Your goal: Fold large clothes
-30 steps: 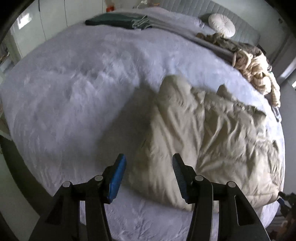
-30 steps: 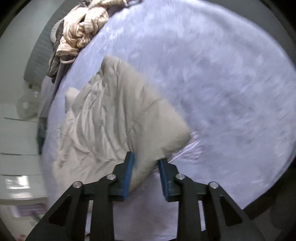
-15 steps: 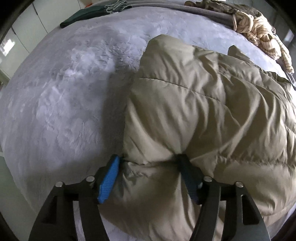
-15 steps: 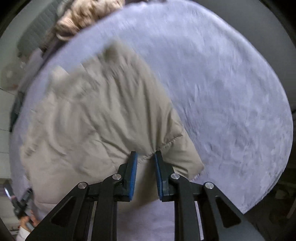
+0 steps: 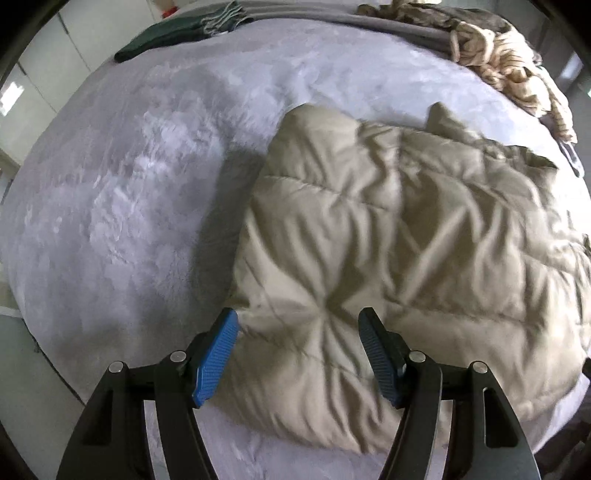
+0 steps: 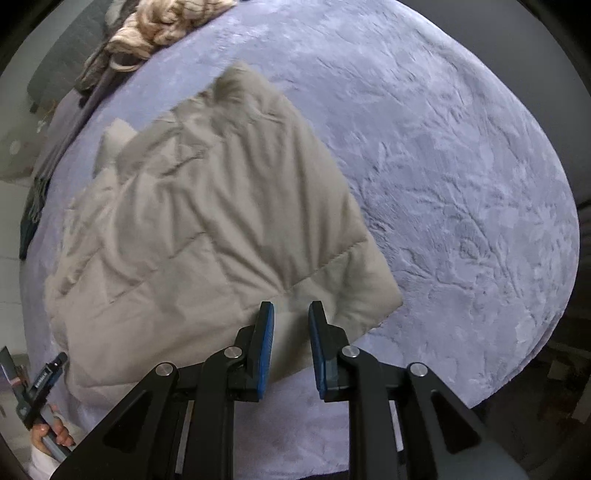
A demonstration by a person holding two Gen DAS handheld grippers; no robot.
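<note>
A beige quilted puffer jacket [image 5: 406, 236] lies folded and creased on the lilac fleece bed cover [image 5: 147, 166]. My left gripper [image 5: 299, 354] is open wide and hovers over the jacket's near left corner, holding nothing. In the right wrist view the jacket [image 6: 207, 221] lies flat and my right gripper [image 6: 291, 347] is open, its jaws just above the jacket's near right edge and holding nothing. The left gripper and the hand holding it [image 6: 40, 402] show at that view's lower left.
A cream chunky knit garment [image 5: 509, 62] and grey clothes are piled at the far right of the bed. A dark green folded garment [image 5: 166, 35] lies at the far left. The bed's near edge [image 5: 37, 354] drops off at the left.
Both grippers have let go of the jacket and pulled back. The jacket now lies flat on the bed. The right jaws have opened wider.
</note>
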